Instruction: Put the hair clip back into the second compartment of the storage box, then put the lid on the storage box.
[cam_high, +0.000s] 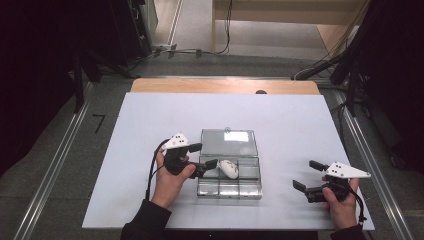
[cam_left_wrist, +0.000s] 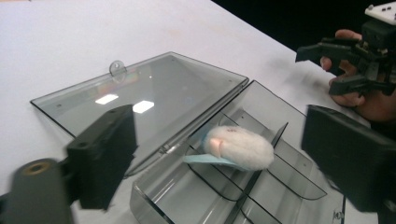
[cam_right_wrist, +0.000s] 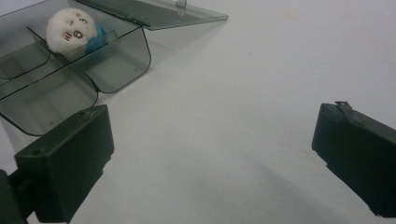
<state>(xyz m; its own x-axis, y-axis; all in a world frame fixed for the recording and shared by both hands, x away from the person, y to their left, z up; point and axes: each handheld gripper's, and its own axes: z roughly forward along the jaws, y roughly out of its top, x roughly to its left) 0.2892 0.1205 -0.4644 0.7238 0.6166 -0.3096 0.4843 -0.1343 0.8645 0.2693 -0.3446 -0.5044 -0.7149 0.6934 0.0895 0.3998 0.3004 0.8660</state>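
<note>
White plush toy (cam_high: 229, 168) sits in the clear compartment box (cam_high: 229, 189), lying across a divider in the row nearest the hinge. It has a blue part underneath and small red markings on its face (cam_right_wrist: 71, 29). In the left gripper view the toy (cam_left_wrist: 239, 147) lies ahead of the jaws, in line with the gap between them, not touched by either.

Left gripper (cam_high: 203, 156): jaws spread wide, nothing clamped. It hovers at the box's left edge, lower jaw tip just beside the toy. The box lid (cam_high: 229, 142) is folded flat open on the table beyond the gripper, hinge running between lid and tray (cam_left_wrist: 201, 126).

Right gripper (cam_high: 307, 175): jaws also wide apart, empty, with bare white tabletop (cam_right_wrist: 243, 93) between them. It is well apart from the box, off to the box's right side; the box and toy show at the far upper left of its own view. Its jaws point toward the left gripper.

Hands (cam_high: 170, 182) come in from the near table edge.
</note>
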